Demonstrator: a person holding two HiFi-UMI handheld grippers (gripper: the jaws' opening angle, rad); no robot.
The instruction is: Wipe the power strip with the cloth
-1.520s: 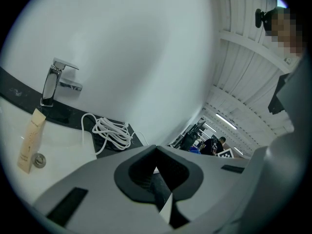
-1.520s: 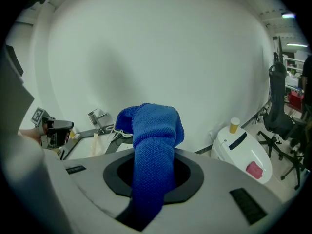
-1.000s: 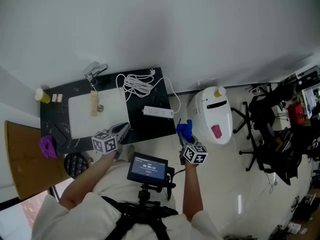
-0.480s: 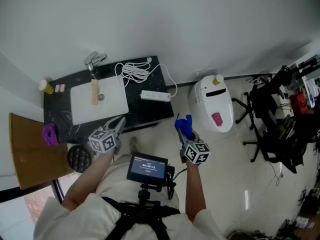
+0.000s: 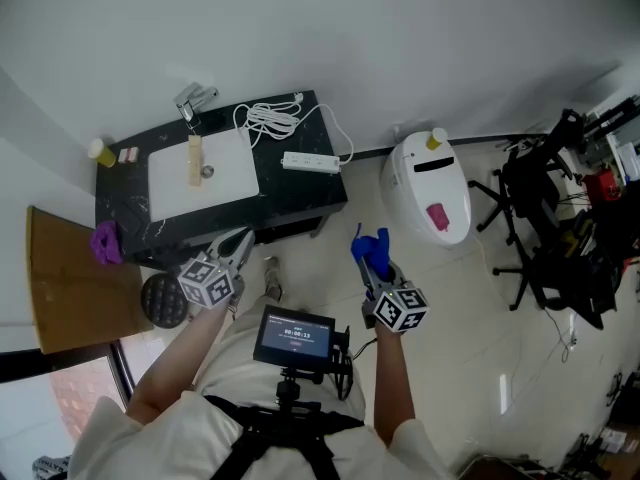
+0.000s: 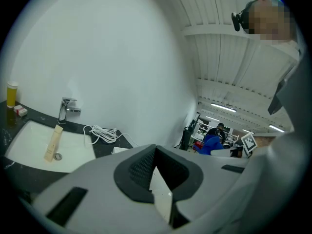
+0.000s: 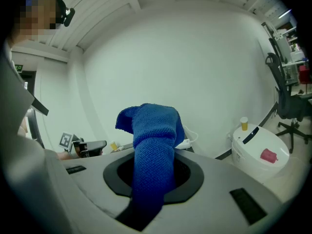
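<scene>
The white power strip (image 5: 310,162) lies on the right part of the black counter (image 5: 300,200), its cable coiled (image 5: 270,118) behind it. In the left gripper view the power strip (image 6: 119,149) shows small, just past the jaws. My right gripper (image 5: 371,260) is shut on a blue cloth (image 5: 369,249), held over the floor well short of the counter. The blue cloth (image 7: 154,145) stands up bunched between the jaws of the right gripper (image 7: 152,189). My left gripper (image 5: 236,247) hangs at the counter's front edge; the left gripper (image 6: 161,191) is shut and holds nothing.
A white sink (image 5: 200,176) with a faucet (image 5: 195,98) and a tan tube (image 5: 194,160) fills the counter's left. A white appliance (image 5: 436,200) stands on the floor to the right, office chairs (image 5: 545,218) beyond it. A purple object (image 5: 103,241) and wooden board (image 5: 70,288) sit at left.
The counter and power strip have slid up and away in the head view as the person backs off. Both grippers stay in front of the body, the right still holding the cloth.
</scene>
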